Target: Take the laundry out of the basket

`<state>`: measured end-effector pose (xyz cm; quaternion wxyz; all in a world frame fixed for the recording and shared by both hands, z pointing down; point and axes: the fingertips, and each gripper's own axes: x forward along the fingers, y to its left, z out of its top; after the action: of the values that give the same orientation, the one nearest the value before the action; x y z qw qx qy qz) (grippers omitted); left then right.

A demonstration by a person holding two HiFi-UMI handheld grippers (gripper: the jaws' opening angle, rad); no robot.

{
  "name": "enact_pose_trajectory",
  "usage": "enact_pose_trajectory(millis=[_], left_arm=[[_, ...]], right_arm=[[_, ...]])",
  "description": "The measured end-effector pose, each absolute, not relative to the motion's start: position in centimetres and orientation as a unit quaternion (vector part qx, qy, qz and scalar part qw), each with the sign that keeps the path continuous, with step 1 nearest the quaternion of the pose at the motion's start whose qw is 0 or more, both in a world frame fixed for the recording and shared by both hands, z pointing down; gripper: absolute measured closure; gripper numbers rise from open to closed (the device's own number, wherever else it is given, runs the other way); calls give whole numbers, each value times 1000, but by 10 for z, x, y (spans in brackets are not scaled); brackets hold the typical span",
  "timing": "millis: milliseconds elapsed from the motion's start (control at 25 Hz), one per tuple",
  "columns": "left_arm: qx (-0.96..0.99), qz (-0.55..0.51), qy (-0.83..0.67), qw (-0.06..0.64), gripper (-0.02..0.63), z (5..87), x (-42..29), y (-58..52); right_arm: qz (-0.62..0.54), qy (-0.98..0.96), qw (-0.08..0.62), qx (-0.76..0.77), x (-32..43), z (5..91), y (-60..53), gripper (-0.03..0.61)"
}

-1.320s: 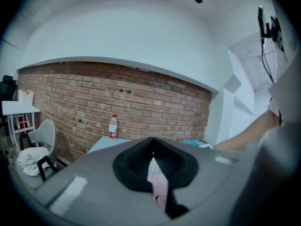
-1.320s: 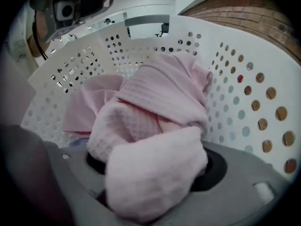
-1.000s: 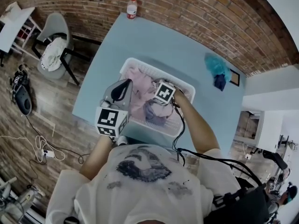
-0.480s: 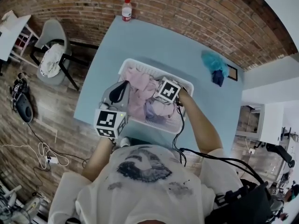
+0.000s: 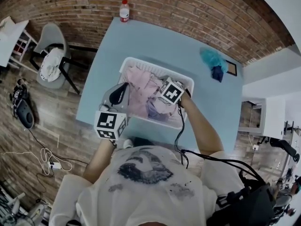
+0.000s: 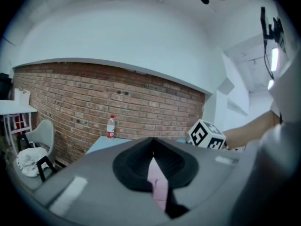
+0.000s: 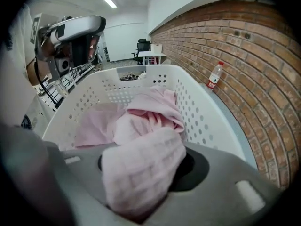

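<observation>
Head view: A white laundry basket (image 5: 157, 69) sits on a pale blue table (image 5: 155, 39) beside a brick wall (image 5: 188, 13), with pink and lilac laundry (image 5: 143, 86) heaped inside. The left gripper (image 5: 125, 84) hangs at the basket's near-left edge; the right gripper (image 5: 164, 99) dips into the heap. Teal and dark blue clothes (image 5: 212, 62) lie apart at the table's right end. A water bottle (image 5: 124, 11) stands at the far edge, its label too small to read. A chair (image 5: 51, 36) stands off to the left on the floor.

Left gripper view: Its jaws meet at the tips, and a sliver of pink shows in the slit behind them; whether that cloth is pinched cannot be told. The right gripper's marker cube (image 6: 207, 135) carries only black-and-white squares.

Right gripper view: The jaws have just been closing and now clamp a bunched pink waffle-weave cloth (image 7: 141, 173), which hides the pads, above the rest of the pink pile inside the perforated basket.
</observation>
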<state>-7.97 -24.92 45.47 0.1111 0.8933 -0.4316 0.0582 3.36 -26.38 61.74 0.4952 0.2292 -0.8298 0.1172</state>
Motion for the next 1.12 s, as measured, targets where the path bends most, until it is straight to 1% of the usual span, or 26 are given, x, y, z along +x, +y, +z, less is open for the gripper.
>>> enact_pose_trajectory(millis=[160,320,560,920,1120], left_arm=[[895,57,-428,107,623,451,-84,-241],[898,56,-424,104,623,448,-90,-231],[906,51,-411,91,623,439,-94,-213],[914,40,-401,51,623,406,-114,-194],[924,34,-378,35,623,389,-109,-173]], right_arm=[[85,-824,494,264,39,596,-260,423],[62,-821,485,294,40,569,-256,431],[21,-812,474,340,41,522,-249,433],[-11,-799,435,414,44,448,-228,433],[-20,-782,412,467,70,398,-207,434]])
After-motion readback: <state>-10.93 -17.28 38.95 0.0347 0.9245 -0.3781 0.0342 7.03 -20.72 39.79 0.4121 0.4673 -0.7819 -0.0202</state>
